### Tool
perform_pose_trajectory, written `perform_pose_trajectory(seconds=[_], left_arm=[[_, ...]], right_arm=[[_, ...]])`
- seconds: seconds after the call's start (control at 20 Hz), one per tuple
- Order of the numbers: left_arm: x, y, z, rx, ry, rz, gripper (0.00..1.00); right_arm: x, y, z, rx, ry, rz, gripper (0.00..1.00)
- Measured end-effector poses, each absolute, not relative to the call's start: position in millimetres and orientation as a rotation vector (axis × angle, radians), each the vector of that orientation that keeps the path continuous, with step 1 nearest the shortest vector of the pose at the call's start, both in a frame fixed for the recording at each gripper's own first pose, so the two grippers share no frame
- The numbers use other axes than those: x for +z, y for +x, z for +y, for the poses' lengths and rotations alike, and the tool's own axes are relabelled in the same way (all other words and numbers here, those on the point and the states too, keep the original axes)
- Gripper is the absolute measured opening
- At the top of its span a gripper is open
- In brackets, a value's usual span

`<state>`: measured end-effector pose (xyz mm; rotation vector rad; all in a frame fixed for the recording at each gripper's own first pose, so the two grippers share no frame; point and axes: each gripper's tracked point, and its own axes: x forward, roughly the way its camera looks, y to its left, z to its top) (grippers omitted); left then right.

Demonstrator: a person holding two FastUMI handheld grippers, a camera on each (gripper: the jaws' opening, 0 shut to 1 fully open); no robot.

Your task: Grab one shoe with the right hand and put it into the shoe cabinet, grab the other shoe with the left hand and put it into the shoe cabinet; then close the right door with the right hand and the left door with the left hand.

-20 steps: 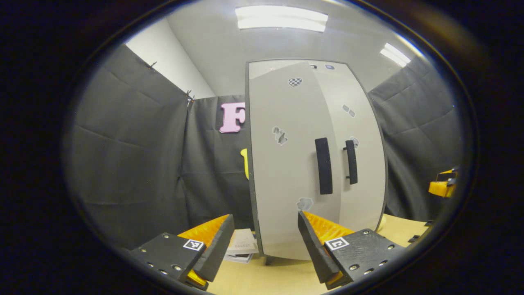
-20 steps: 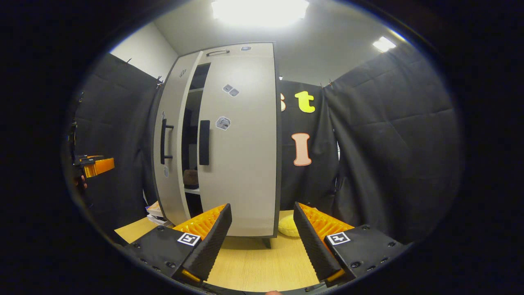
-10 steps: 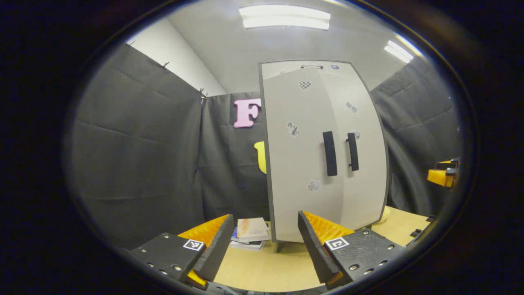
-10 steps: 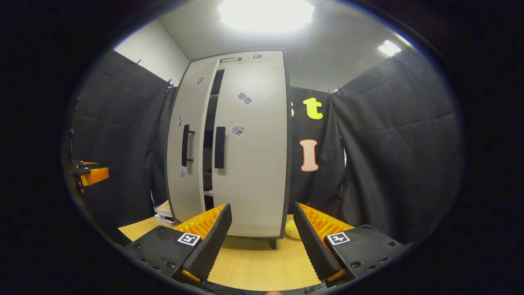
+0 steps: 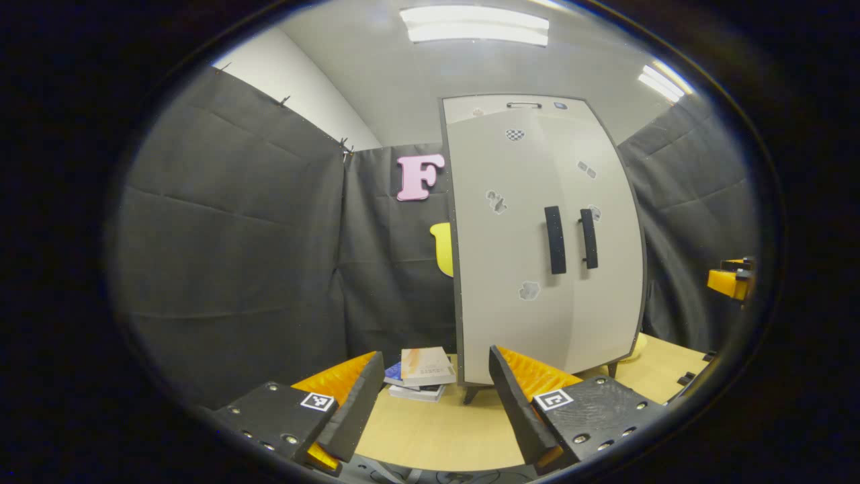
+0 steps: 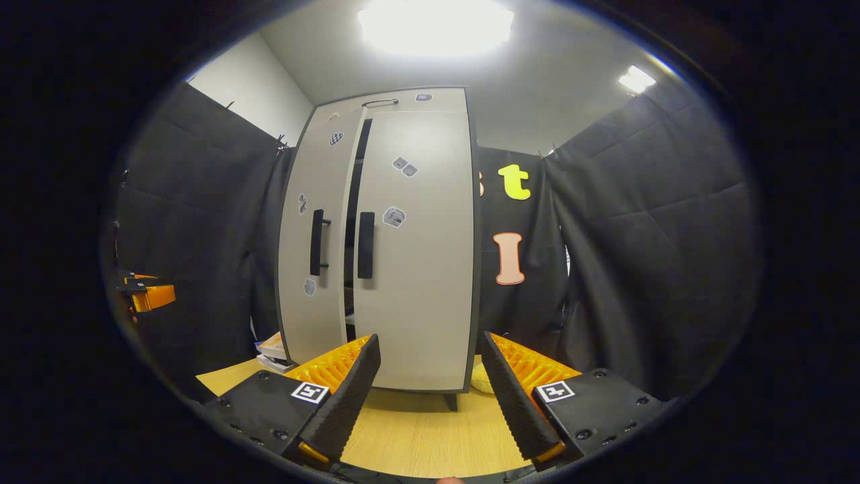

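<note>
Left gripper (image 5: pixel 435 396) spread, empty, bottom centre. Right gripper (image 6: pixel 430 396) likewise. Shoe cabinet (image 6: pixel 416 269) mid-frame, left door (image 6: pixel 316 282) slightly ajar.

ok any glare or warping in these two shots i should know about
Right gripper view: the ceiling light is blown out to a white patch. Left gripper view: the ceiling light keeps its panel shape, less glare. Both views: fisheye bends the shoe cabinet edges into curves; focus looks sharp, no motion blur.
</note>
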<state>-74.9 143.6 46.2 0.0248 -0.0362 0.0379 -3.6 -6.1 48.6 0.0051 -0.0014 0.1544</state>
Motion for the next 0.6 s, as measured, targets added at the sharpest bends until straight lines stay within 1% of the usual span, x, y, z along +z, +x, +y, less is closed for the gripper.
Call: perform_pose_trajectory(seconds=[0.2, 0.25, 0.3, 0.35, 0.4, 0.45, 0.55, 0.6], left_arm=[[51, -75, 139, 0.033, 0.038, -0.047, 0.91], [52, -76, 138, 0.031, 0.039, -0.049, 0.91], [52, -77, 136, 0.03, 0.039, -0.05, 0.91], [53, -77, 135, 0.029, 0.04, -0.05, 0.91], [52, -77, 135, 0.029, 0.042, -0.048, 0.91], [52, -77, 133, 0.029, 0.045, -0.046, 0.91], [52, -74, 129, 0.026, 0.048, -0.044, 0.91], [52, -73, 130, 0.027, 0.05, -0.043, 0.91]], right_arm=[[50, -2, -10, 0.15, 0.005, -0.008, 0.96], [50, -1, -10, 0.151, 0.006, -0.007, 0.93], [50, -1, -12, 0.15, 0.006, -0.006, 0.93], [50, -1, -13, 0.15, 0.005, -0.006, 0.96], [50, -2, -14, 0.15, 0.006, -0.007, 0.93], [51, -1, -15, 0.149, 0.007, -0.008, 0.96], [52, -2, -16, 0.149, 0.011, -0.011, 0.96], [52, -2, -16, 0.149, 0.013, -0.013, 0.93]])
